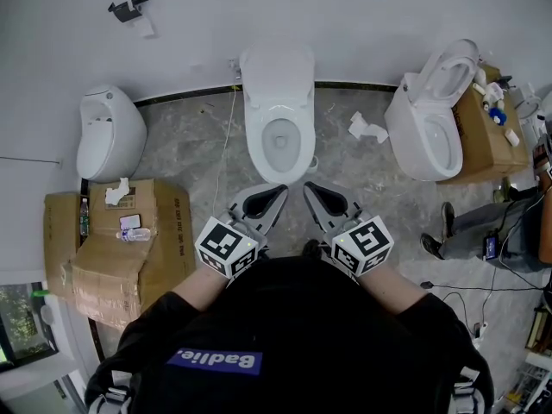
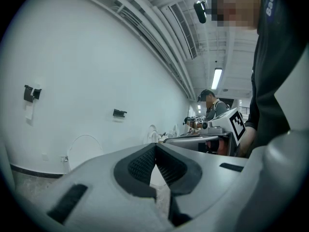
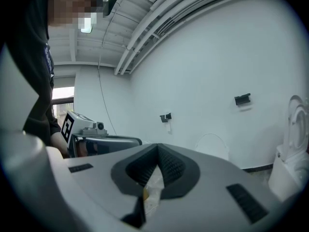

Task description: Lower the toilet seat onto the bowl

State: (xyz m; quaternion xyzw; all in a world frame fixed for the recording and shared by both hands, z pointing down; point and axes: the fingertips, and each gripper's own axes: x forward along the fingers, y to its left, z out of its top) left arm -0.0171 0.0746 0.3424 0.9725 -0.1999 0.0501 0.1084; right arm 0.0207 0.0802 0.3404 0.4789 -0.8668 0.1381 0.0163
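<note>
left gripper (image 1: 276, 195) and right gripper (image 1: 312, 191) both pressed together on nothing, side by side and tucked near the body, probably squaring up to the toilet bowl (image 1: 280, 141) just ahead of their tips, its flap (image 1: 278, 72) upright beyond, seat ring's position unclear from here.

Looks like a workshop hall. Three white ceramic toilets (image 1: 278, 119) line the far wall, brown cardboard boxes (image 1: 112, 257) at left.

Marbled floor (image 1: 185, 149) bears three toilets (image 1: 278, 102), cardboard boxes (image 1: 164, 231), crumpled paper (image 1: 366, 128)
</note>
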